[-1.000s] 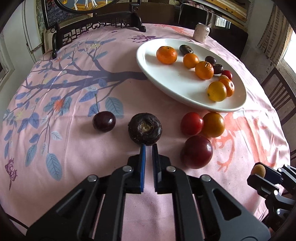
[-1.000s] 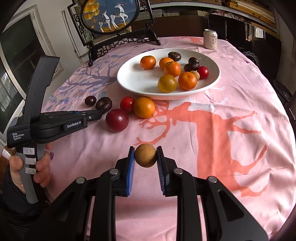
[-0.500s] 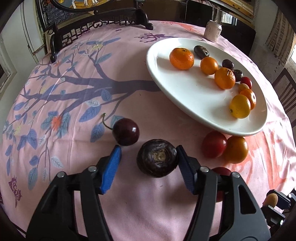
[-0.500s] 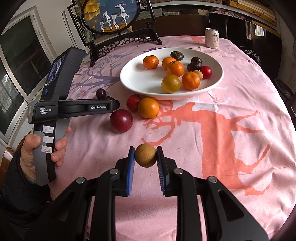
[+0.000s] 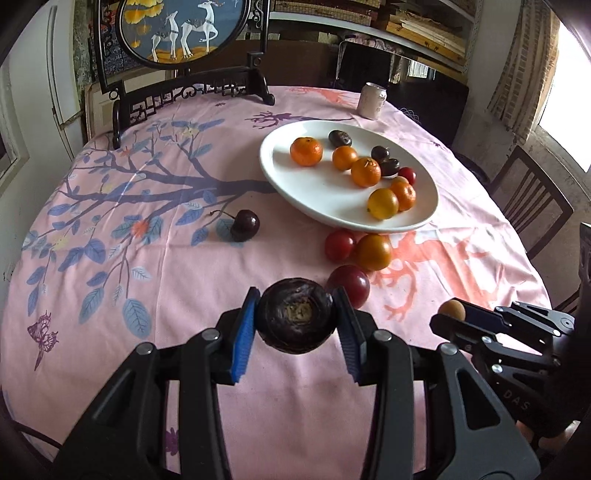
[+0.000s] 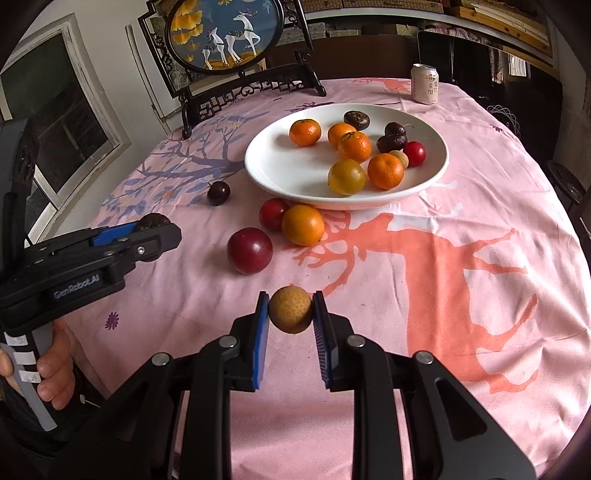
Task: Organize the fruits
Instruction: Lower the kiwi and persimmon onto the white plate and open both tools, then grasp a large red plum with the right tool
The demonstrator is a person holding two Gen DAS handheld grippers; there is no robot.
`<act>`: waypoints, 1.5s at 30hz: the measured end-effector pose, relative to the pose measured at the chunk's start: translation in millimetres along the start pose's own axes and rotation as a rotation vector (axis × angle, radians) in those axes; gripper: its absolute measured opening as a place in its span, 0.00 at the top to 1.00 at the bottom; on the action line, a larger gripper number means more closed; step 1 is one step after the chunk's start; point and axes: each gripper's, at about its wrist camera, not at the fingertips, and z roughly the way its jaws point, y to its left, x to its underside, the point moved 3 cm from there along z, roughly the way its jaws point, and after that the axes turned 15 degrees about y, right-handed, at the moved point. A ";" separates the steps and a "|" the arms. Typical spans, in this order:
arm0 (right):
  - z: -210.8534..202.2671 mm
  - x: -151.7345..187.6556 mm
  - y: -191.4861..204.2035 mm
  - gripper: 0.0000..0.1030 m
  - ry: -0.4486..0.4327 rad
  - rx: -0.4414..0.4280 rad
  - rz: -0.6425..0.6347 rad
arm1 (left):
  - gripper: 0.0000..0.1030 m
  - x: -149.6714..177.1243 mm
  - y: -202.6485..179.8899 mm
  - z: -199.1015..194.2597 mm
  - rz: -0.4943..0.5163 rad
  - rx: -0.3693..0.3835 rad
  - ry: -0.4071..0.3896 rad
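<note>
My left gripper [image 5: 296,323] is shut on a dark wrinkled round fruit [image 5: 295,320] and holds it above the pink cloth. My right gripper [image 6: 290,312] is shut on a small tan round fruit [image 6: 290,309], also lifted; it shows in the left wrist view [image 5: 452,311]. A white plate [image 6: 280,173] at the table's middle holds several oranges, dark fruits and a red one. On the cloth in front of the plate lie a cherry [image 5: 244,225], a small red fruit [image 5: 339,244], an orange fruit [image 5: 373,251] and a dark red plum [image 5: 351,285].
A drink can [image 6: 425,84] stands behind the plate. A round deer picture on a dark carved stand [image 6: 225,35] sits at the table's far left edge. A wooden chair [image 5: 532,206] stands to the right of the table.
My left gripper closed on the dark wrinkled fruit and lifted it back off the cloth. My right gripper kept its hold on the tan fruit and barely moved.
</note>
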 end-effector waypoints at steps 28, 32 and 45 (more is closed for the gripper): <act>44.1 -165.3 -73.8 0.77 0.000 0.171 -0.074 | 0.60 -188.5 -22.0 109.2 -0.014 -0.085 0.174; 46.6 -167.1 -73.9 0.53 -0.004 0.175 -0.086 | 0.53 -194.0 -24.0 108.9 -0.013 -0.076 0.169; -15.6 -92.5 -47.5 0.07 -0.099 0.182 -0.039 | 0.08 -108.3 -18.6 17.1 0.020 -0.061 -0.025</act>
